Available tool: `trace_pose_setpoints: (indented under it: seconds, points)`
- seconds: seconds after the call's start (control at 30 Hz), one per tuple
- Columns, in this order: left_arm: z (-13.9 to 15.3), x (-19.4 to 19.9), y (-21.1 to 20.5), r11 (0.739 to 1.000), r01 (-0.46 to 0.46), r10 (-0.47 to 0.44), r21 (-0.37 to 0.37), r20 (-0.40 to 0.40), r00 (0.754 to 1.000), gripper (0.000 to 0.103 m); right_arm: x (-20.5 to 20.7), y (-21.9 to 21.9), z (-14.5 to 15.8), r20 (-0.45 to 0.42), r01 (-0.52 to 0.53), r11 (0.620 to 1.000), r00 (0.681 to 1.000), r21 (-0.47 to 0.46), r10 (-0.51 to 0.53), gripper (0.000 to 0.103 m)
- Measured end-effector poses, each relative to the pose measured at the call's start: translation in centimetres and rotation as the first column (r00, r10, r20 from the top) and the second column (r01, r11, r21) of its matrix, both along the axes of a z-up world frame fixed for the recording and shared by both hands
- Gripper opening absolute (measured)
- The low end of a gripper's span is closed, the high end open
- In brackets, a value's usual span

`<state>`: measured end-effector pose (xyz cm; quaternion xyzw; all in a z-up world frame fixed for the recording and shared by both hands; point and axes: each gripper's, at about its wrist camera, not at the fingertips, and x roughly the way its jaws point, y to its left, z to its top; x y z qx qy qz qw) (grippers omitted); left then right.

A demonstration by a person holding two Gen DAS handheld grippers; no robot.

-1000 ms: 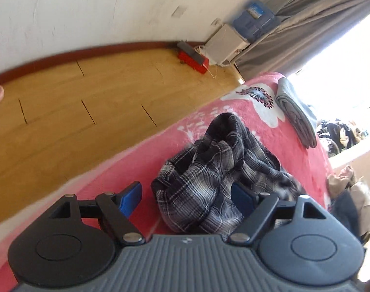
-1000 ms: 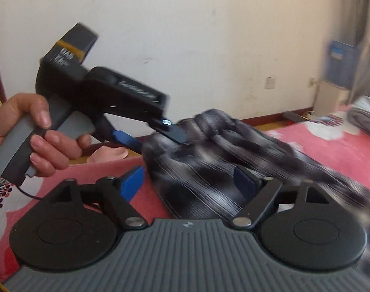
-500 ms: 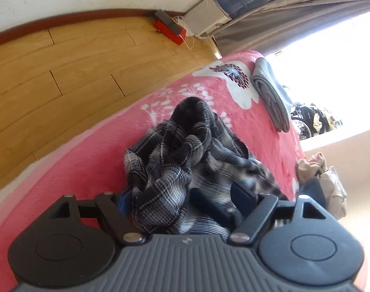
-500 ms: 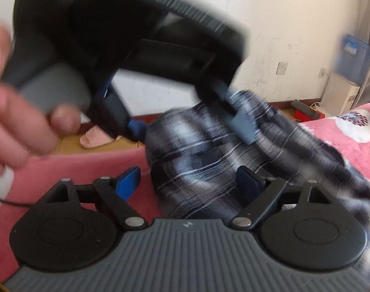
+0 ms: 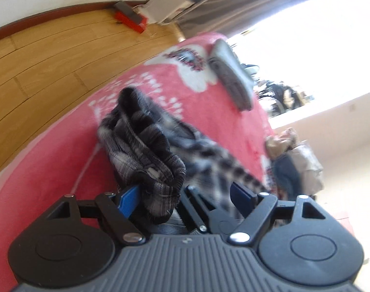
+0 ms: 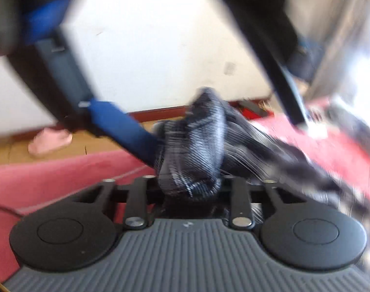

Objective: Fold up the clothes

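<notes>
A black-and-white plaid shirt (image 5: 146, 150) lies crumpled on the red flowered blanket (image 5: 51, 182). My left gripper (image 5: 185, 196) stands open and wide, with a bunch of the shirt between its blue pads (image 5: 128, 199); one black finger of the right gripper (image 5: 202, 209) also reaches in there. In the right wrist view my right gripper (image 6: 189, 187) has its jaws closing on a bunch of the plaid shirt (image 6: 197, 146), which hides its pads. The left gripper (image 6: 221, 136) looms blurred over the same bunch, its fingers (image 6: 121, 126) straddling it.
A folded grey garment (image 5: 233, 82) lies further along the blanket, and a pile of clothes (image 5: 294, 160) sits past the bed's edge. Wooden floor (image 5: 38, 60) runs beside the bed, with a red box (image 5: 130, 20) by the wall. A pink slipper (image 6: 51, 141) lies on the floor.
The right gripper's fingers have come together on the shirt. The left gripper has risen and closed in on the same bunch, staying wide. The shirt is gathered up higher.
</notes>
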<state>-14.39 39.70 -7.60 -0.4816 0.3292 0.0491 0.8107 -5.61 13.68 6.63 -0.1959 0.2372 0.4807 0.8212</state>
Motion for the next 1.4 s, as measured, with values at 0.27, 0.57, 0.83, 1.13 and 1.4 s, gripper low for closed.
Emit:
trace_pose_setpoints:
  seconds: [0.27,0.57,0.83,1.13,1.4]
  points:
    - [1.6,-0.6,0.2,0.994,-0.073,0.068,0.078,0.056,0.996,0.08,5.7,-7.0,1.9,-0.413,0.258,0.93,0.901,0.263,-0.133,0.015]
    - [-0.2,7.0,-6.7,0.934,0.149,-0.118,0.325,-0.113,0.987,0.079,10.3,-15.1,3.1,-0.481,0.403,0.843,0.853,0.356,-0.204,0.014]
    - [-0.5,15.6,-17.6,0.774,0.374,-0.325,0.511,-0.186,0.927,0.079,16.1,-25.5,3.1,-0.477,0.543,0.76,0.806,0.357,-0.351,0.014]
    - [-1.0,20.6,-26.5,0.612,0.515,-0.479,0.6,-0.238,0.845,0.079,22.6,-37.2,3.3,-0.352,0.633,0.709,0.77,0.312,-0.533,0.014]
    - [-2.2,24.0,-32.1,0.553,0.599,-0.563,0.579,-0.27,0.781,0.079,28.4,-48.5,1.8,-0.279,0.734,0.631,0.679,0.251,-0.679,0.014]
